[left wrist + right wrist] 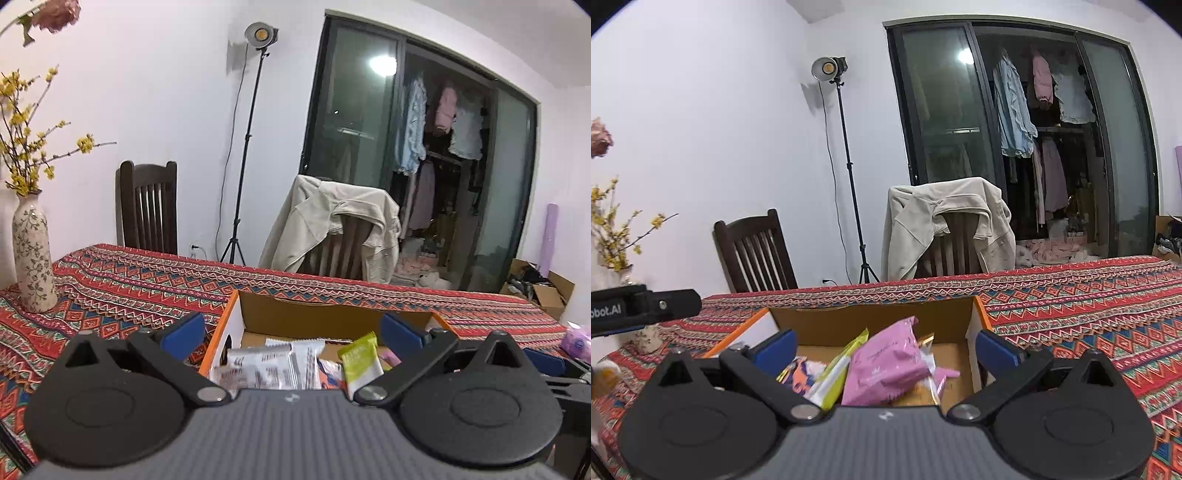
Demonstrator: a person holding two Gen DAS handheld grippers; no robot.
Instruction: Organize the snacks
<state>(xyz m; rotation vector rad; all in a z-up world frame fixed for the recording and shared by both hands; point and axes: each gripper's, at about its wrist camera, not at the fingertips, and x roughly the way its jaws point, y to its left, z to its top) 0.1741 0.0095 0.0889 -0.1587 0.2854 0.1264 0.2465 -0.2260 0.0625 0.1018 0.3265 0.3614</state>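
**Both hand-held grippers wide over the snack box**

While the left hand-held gripper point(291, 330) stands with its 2 blue pads spread wide and nothing between them, the right hand-held gripper point(886, 345) is spread just as wide and also grips nothing. Just past both sets of fingers sits the cardboard box point(255, 308) with orange edges, resting on the patterned desk point(122, 280) — the snacks lie inside it. From the left wrist view, white packets point(273, 363) lie at the near left of the box and a green packet point(360, 360) leans upright to their right. From the right wrist view, a pink packet point(886, 363) lies tilted across the middle, touching a yellow-green packet point(836, 373) on its left. Farther off, a flowered vase point(33, 254) stands on the desk's left side, well apart from the box. Behind the desk are 2 wooden chairs — one carries a cream jacket point(332, 225).
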